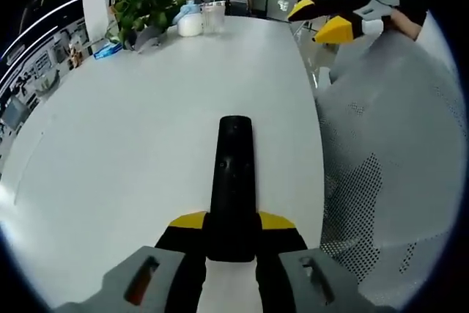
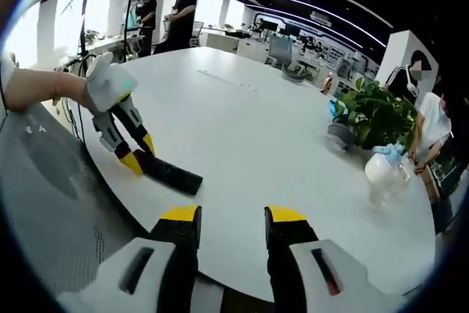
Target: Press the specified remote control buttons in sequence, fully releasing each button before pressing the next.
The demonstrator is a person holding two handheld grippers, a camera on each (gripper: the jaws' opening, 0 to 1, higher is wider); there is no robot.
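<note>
A long black remote control point(image 1: 232, 181) points away from me over the white table point(image 1: 110, 152). My left gripper point(image 1: 232, 220) is shut on its near end, yellow-tipped jaws pressed against both sides. In the right gripper view the same remote point(image 2: 170, 174) hangs just above the table edge, held by the left gripper point(image 2: 139, 153) that a person's hand carries in from the left. My right gripper point(image 2: 232, 215) is open, nothing between its jaws, a short way right of the remote. It also shows in the left gripper view, right gripper point(image 1: 322, 20), at the top right, well beyond the remote.
A potted plant point(image 1: 146, 9), a white jug point(image 1: 190, 23) and a clear cup point(image 1: 213, 16) stand at the table's far end. A grey mesh chair back point(image 1: 381, 181) lies to the right of the table edge. People stand in the background.
</note>
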